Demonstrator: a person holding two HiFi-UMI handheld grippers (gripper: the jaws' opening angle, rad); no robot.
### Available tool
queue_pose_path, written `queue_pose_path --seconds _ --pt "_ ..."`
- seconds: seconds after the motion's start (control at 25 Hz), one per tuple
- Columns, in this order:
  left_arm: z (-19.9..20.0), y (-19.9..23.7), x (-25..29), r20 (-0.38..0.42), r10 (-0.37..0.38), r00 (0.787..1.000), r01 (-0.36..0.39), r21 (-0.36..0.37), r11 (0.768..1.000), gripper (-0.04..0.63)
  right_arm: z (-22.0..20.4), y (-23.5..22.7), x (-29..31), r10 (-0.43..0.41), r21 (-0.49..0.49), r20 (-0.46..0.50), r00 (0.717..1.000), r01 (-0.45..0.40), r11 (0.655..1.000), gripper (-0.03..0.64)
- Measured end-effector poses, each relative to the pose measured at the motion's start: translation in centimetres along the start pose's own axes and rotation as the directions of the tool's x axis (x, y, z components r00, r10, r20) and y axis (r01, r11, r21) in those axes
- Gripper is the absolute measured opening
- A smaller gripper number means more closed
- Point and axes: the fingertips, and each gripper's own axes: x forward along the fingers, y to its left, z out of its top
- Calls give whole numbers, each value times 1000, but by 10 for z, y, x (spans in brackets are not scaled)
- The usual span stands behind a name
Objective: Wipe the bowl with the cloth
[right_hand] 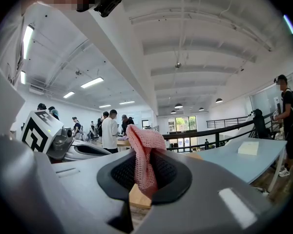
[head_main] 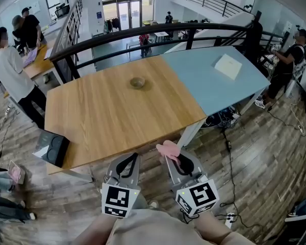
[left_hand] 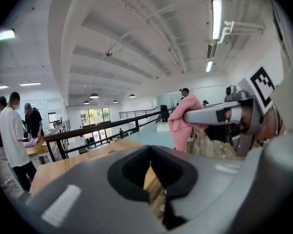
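Just short of the near edge of the surface, both grippers are held side by side, pointing forward across it. The left gripper [head_main: 133, 157] has its jaws pressed together with nothing between them; its own view shows only a thin seam where they meet [left_hand: 149, 156]. The right gripper [head_main: 169, 156] is clamped on a pink mesh cloth [right_hand: 142, 152], pinched at the middle, with a fold standing above the jaws and a tail hanging below them. In the head view the same cloth [head_main: 168, 148] shows as a small bunch at the tips, just over the surface's edge.

Beyond them lies the long surface, half pale wood and half light blue [head_main: 102, 116], with its wooden half directly ahead. The small round brown bowl [head_main: 137, 82] sits upright on the wood toward the far side, near the seam with the blue half and well apart from both grippers. From the right jaws it lies forward and a little to the left, more nearly in line with the left gripper. Being round, it offers no long axis to line up with. Neither gripper view shows it clearly.

My judgement is that the wipe has not begun. The cloth must be carried forward across most of the wood, drifting left, before it can reach the bowl. The empty left gripper looks best placed to steady the bowl.
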Motion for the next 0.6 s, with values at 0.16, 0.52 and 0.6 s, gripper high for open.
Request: queue_pose_path --seconds 0.16,0.52,0.6 --pt "0 -1 -2 2 7 1000 -7 0 1000 2 -2 1 -1 8 0 -5 1000 -8 1000 41" --pt "-8 9 17 -2 16 1000 -16 -14 1000 2 -11 -9 14 11 -8 -15 1000 -12 1000 41" --pt "-7 10 25 -1 12 1000 -12 -12 1000 2 -11 -14 18 9 -10 -16 1000 -9 1000 41"
